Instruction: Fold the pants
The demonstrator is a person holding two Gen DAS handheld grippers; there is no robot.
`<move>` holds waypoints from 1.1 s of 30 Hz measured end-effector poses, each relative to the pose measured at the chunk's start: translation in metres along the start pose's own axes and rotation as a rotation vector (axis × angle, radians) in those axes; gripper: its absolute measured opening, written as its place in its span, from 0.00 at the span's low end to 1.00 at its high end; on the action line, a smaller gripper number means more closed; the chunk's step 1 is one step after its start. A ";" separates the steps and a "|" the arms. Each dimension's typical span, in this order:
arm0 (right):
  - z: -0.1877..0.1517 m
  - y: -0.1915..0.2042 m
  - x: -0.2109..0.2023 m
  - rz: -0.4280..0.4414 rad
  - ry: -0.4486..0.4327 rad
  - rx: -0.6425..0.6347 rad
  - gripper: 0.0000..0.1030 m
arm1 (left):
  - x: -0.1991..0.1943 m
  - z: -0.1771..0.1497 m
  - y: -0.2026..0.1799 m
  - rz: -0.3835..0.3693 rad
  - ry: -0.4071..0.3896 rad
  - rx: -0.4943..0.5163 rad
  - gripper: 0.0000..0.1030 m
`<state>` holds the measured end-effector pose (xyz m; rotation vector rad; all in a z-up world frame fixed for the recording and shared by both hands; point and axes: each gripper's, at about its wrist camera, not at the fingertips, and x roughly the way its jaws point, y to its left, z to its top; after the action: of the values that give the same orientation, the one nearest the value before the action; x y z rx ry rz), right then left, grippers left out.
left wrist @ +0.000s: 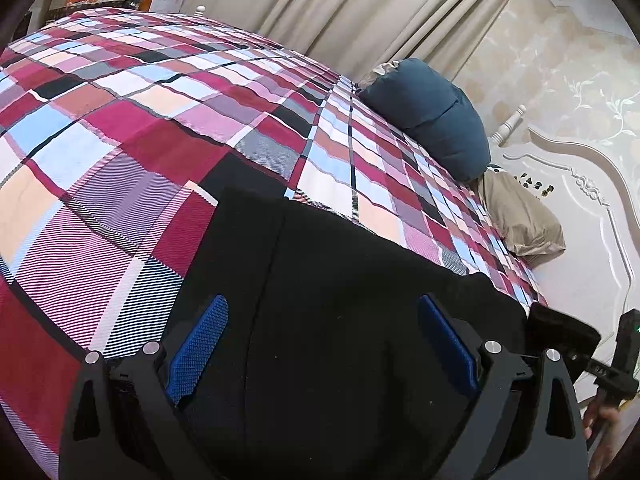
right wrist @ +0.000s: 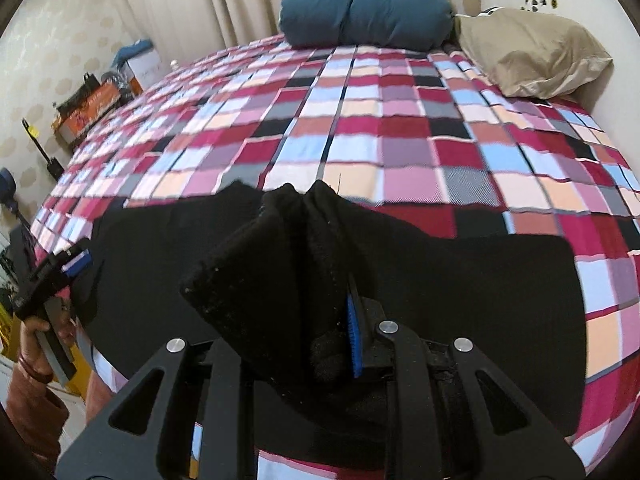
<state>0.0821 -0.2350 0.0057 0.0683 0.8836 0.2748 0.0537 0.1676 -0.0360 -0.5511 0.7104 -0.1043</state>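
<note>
Pants hem bunches in right hand-held gripper; left hand-held gripper gapes wide.

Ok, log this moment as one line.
right gripper: shut on black pants | left gripper: open over pants | plaid bedspread

Even, soft indoor light on both my cams, no hard shadows or glare on the bedspread, tho the source isn't in view. Fisheye bends everything: plaid lines bulge into a dome, corners go to black vignette, and the curtain curves at the top edge. My left view is sharp w/ moiré shimmer on the fine stripes near my fingers, my right view is softer w/ motion smear across the checks, and the pants read as flat black w/ almost no fold detail in either view.
</note>
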 end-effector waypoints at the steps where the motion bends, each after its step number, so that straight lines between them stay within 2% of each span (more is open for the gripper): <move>1: -0.002 0.003 0.004 -0.001 0.007 -0.007 0.21 | 0.000 0.000 0.000 0.000 0.000 0.000 0.92; 15: -0.019 0.024 0.027 -0.009 0.053 -0.041 0.27 | 0.001 -0.001 -0.001 0.009 -0.004 0.017 0.92; 18: -0.022 0.028 0.029 -0.004 0.059 -0.042 0.32 | 0.001 -0.002 -0.001 0.008 -0.004 0.017 0.92; 19: -0.023 0.029 0.029 0.004 0.060 -0.040 0.38 | 0.001 -0.001 -0.001 0.008 -0.004 0.016 0.92; 23: -0.028 0.037 0.031 0.075 0.076 -0.023 0.54 | 0.001 -0.002 -0.001 0.009 -0.004 0.016 0.92; 27: -0.039 0.048 0.029 0.157 0.108 -0.017 0.62 | 0.001 -0.002 -0.001 0.009 -0.004 0.017 0.92; 29: -0.049 0.053 0.026 0.189 0.126 -0.022 0.72 | 0.001 -0.002 -0.001 0.008 -0.004 0.017 0.92; 32: -0.058 0.057 0.013 0.224 0.124 -0.042 0.73 | 0.001 -0.002 -0.001 0.013 -0.003 0.025 0.92; 33: -0.059 0.052 0.003 0.297 0.115 -0.014 0.73 | 0.001 -0.002 -0.002 0.015 -0.003 0.029 0.92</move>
<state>0.0279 -0.1872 -0.0248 0.1730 0.9855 0.5667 0.0533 0.1644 -0.0372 -0.5179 0.7093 -0.1002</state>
